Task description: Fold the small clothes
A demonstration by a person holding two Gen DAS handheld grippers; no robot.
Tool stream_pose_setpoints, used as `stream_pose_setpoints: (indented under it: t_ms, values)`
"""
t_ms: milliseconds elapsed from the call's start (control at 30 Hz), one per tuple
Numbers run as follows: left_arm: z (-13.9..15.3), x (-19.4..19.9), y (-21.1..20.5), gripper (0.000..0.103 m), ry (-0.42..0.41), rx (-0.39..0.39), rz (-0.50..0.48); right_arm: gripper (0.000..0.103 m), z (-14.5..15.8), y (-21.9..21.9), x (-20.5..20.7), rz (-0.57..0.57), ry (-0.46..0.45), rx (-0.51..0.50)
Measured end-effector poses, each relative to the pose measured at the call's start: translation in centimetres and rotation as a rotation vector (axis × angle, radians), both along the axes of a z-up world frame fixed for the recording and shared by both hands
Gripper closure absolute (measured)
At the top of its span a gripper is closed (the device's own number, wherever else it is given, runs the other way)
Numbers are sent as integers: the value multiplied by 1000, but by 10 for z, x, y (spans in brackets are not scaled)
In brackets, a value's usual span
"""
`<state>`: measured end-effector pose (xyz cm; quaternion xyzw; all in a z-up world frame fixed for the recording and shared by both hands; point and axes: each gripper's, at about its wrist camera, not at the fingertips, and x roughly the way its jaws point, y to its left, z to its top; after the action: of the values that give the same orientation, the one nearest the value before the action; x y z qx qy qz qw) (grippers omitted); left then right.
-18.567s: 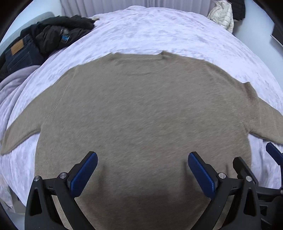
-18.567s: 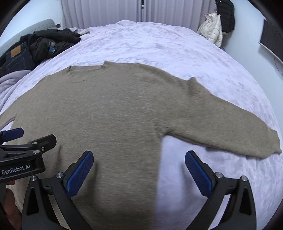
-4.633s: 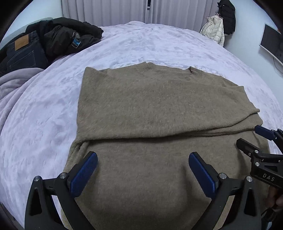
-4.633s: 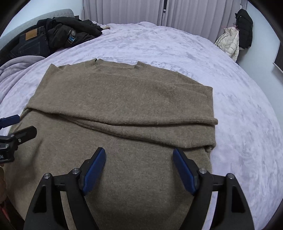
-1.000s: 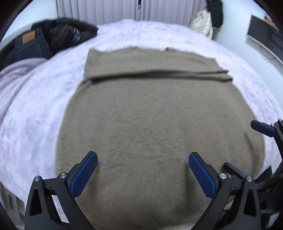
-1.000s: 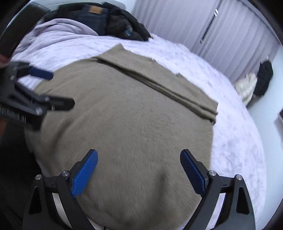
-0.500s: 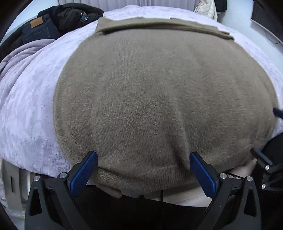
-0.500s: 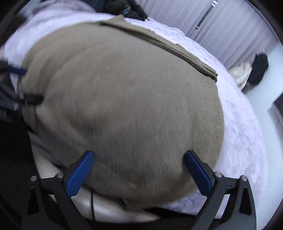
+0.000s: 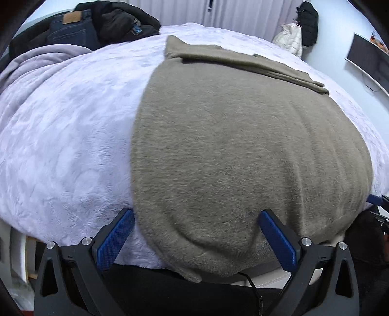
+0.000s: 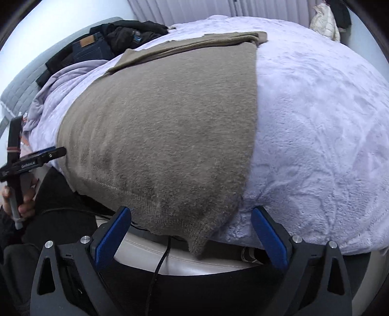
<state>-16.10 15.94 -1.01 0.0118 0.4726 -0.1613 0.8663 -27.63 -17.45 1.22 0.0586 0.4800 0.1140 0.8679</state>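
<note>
The right gripper [image 9: 376, 206] pokes in at the right edge of the left wrist view, mostly cut off. The sweater [image 9: 231, 150] hangs over the bed [image 9: 60, 145] edge, so its underside hides. The dark clothes pile [image 10: 116, 41] at the upper left is too jumbled to tell apart.

The sweater [image 9: 243, 150] is being spread on the blanket [image 9: 68, 145], its hem hanging over the near bed edge, its folded sleeves lying across the far end. Jeans [image 9: 70, 30] and a jacket [image 9: 121, 23] are being kept behind on the left. Each open gripper is being held before one hem corner.
</note>
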Motion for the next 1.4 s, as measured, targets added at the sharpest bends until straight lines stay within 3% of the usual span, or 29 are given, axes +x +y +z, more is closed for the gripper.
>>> stream_pose_setpoints:
  t_ms: [167, 300, 533, 633, 700, 733, 833, 867, 933, 1033, 1067, 1167, 1200, 1267, 1300, 1333, 1400]
  values:
    - [-8, 25, 8, 0, 47, -66, -7, 7, -7, -3, 11, 38, -9, -9]
    - [-9, 10, 18, 0, 42, -110, -8, 7, -14, -7, 26, 27, -12, 17]
    - [-11, 6, 42, 0, 77, -267, -78, 7, -15, -9, 18, 64, -36, 73]
    - [-12, 8, 47, 0, 89, -281, -72, 7, -19, -9, 22, 78, -21, 82]
    - [-10, 6, 42, 0, 72, -238, -81, 8, -20, -8, 27, 74, -14, 83]
    - [-8, 5, 35, 3, 60, -203, -90, 13, -19, -5, 28, 75, -17, 74]
    - [-1, -8, 28, 42, 4, -143, -116, 29, -17, -1, 26, 76, -27, 43]
    - [-1, -10, 29, 54, -1, -142, -118, 32, -16, -2, 26, 75, -29, 46]
    - [-1, -13, 34, 66, 8, -173, -126, 46, -16, -5, 26, 74, -28, 59]
    - [-5, -10, 38, 63, 38, -185, -119, 49, -16, -8, 23, 87, -29, 76]
    - [-7, -7, 38, 56, 53, -187, -120, 48, -17, -9, 24, 86, -26, 85]
    - [-6, -2, 23, 55, 49, -166, -126, 47, -24, -14, 33, 72, 10, 116]
    - [-5, -3, 22, 55, 44, -155, -126, 47, -25, -14, 33, 68, 14, 122]
    - [-4, -5, 23, 67, 32, -153, -124, 49, -25, -13, 33, 71, 13, 115]
    - [-3, -5, 24, 70, 32, -163, -121, 57, -24, -12, 32, 72, 11, 103]
    - [-3, -6, 25, 76, 32, -174, -119, 73, -22, -13, 31, 76, 8, 100]
    - [-3, -6, 29, 82, 30, -196, -116, 84, -21, -18, 30, 88, 11, 146]
